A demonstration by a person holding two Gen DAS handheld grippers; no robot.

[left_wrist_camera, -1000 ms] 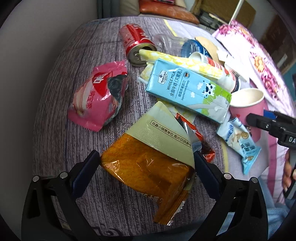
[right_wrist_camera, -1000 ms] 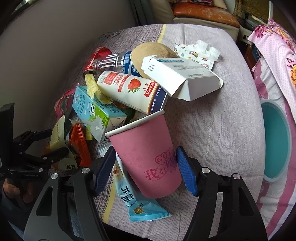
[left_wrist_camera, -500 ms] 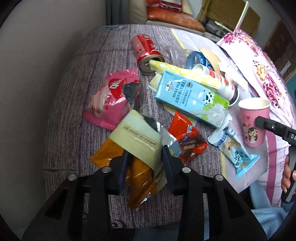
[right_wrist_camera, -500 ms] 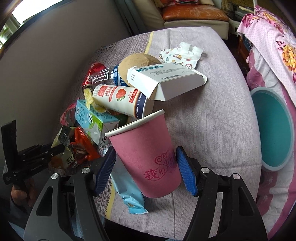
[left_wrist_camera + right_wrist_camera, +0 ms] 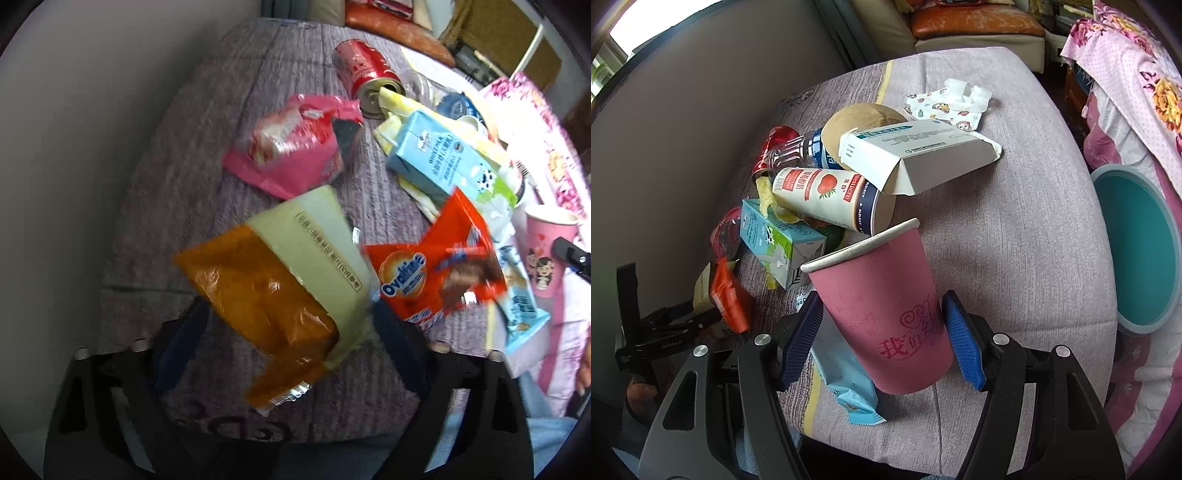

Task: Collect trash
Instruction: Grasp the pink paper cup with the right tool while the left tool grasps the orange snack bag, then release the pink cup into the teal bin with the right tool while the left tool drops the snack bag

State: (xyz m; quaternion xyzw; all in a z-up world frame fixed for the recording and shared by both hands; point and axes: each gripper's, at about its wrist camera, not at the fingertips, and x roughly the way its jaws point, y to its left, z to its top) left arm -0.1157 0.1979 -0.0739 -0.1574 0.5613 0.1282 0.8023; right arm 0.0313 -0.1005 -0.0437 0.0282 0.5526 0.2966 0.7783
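Between the jaws of the left claw lies the wrapper, orange at the near end and pale green at the far end. Its long axis runs slanted, from the left jaw up toward the right one, so the jaws do not stand square across it. These jaws have just been opening. The wrapper is between them, but the pads look released from it, and it seems to rest on the counter. Just beyond the right jaw, touching the wrapper's pale corner, is a red packet. I judge that a new closing could catch this packet too, if the claw is not first turned to cross the short side of the wrapper.

Beside it, the right claw is clenched on a pink cup. The cup leans, with its rim far from the claw and to the left and its base near the claw. A teal bin stands well to the right of this claw, past the counter's edge and lower. So the right hand is nearer to the bin, and the cup probably goes there first.
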